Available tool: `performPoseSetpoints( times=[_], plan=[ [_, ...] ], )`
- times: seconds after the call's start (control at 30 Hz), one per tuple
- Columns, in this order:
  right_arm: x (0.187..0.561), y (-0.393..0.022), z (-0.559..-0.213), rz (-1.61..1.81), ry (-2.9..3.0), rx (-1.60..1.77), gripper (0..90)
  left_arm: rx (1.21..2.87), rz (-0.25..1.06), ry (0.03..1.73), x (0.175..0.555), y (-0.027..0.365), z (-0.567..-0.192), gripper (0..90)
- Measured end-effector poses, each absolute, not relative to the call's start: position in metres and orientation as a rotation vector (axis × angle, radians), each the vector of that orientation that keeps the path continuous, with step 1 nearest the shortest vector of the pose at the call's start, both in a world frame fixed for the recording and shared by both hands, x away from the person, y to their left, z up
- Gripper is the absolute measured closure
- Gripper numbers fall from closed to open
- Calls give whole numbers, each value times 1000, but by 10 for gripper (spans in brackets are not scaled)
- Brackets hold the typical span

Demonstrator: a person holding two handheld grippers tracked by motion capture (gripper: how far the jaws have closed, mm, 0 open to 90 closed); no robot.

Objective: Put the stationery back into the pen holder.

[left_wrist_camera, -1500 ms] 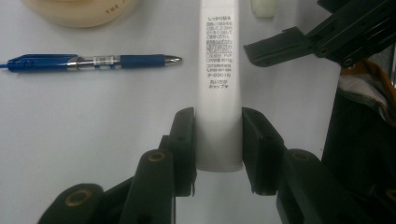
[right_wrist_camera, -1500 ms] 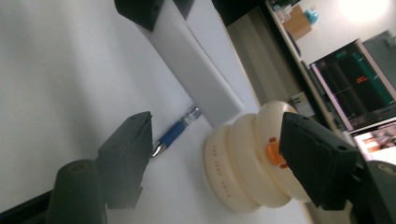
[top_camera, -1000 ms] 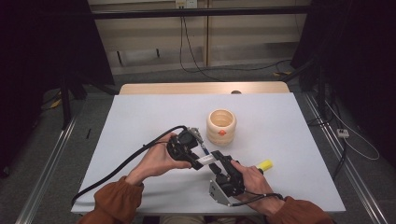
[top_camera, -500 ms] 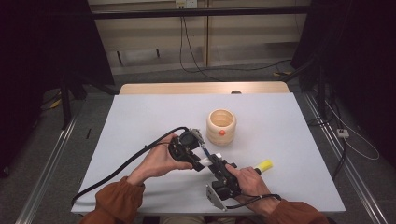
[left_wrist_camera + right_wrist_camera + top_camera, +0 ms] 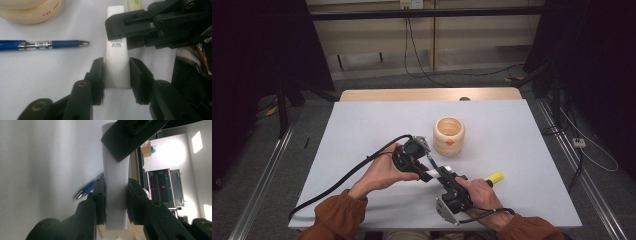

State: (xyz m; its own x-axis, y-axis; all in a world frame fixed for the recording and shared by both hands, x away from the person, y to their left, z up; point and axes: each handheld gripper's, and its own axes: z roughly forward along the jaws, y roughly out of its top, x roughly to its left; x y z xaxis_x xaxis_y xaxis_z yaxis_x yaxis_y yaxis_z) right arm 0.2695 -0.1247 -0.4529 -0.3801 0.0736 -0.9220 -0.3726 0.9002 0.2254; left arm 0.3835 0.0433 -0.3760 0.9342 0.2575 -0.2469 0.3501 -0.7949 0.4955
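Note:
A white flat plastic piece (image 5: 117,55) with small print hangs just above the table between both grippers. My left gripper (image 5: 117,65) has just been opening, but its pads still lie against the piece's near end. My right gripper (image 5: 116,185) has just been closing, and its pads press on the same piece (image 5: 116,195) from the other side. From above, the left gripper (image 5: 424,171) and right gripper (image 5: 443,177) meet tip to tip over the piece (image 5: 432,173). A blue pen (image 5: 50,44) lies on the table beside them.
A round wooden cup (image 5: 449,135) with an orange mark stands just beyond the grippers. A yellow-ended object (image 5: 495,176) lies on the white table (image 5: 522,150) to the right of the right hand. Black cables trail left off the front edge.
Both hands stay where they were. The white piece, the pen and the cup have not visibly shifted.

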Motion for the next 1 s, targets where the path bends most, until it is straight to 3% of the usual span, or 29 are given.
performPoseSetpoints(
  times=[0.13, 0.23, 0.4, 0.6, 1.0],
  plan=[
    [272, -131, -454, 524, 1951, -154, 723, 2543, -160, 421, 382, 49, -373, 487],
    [274, -138, -454, 568, 1985, -76, 723, 2523, -82, 438, 379, 55, -372, 350],
    [279, -152, -449, 644, 2010, 54, 723, 2497, 2, 460, 378, 74, -377, 232],
    [285, -165, -447, 741, 2052, 207, 722, 2423, 33, 573, 378, 95, -383, 63],
    [292, -187, -436, 927, 2059, 437, 722, 2329, 157, 646, 359, 129, -400, 63]
  ],
)
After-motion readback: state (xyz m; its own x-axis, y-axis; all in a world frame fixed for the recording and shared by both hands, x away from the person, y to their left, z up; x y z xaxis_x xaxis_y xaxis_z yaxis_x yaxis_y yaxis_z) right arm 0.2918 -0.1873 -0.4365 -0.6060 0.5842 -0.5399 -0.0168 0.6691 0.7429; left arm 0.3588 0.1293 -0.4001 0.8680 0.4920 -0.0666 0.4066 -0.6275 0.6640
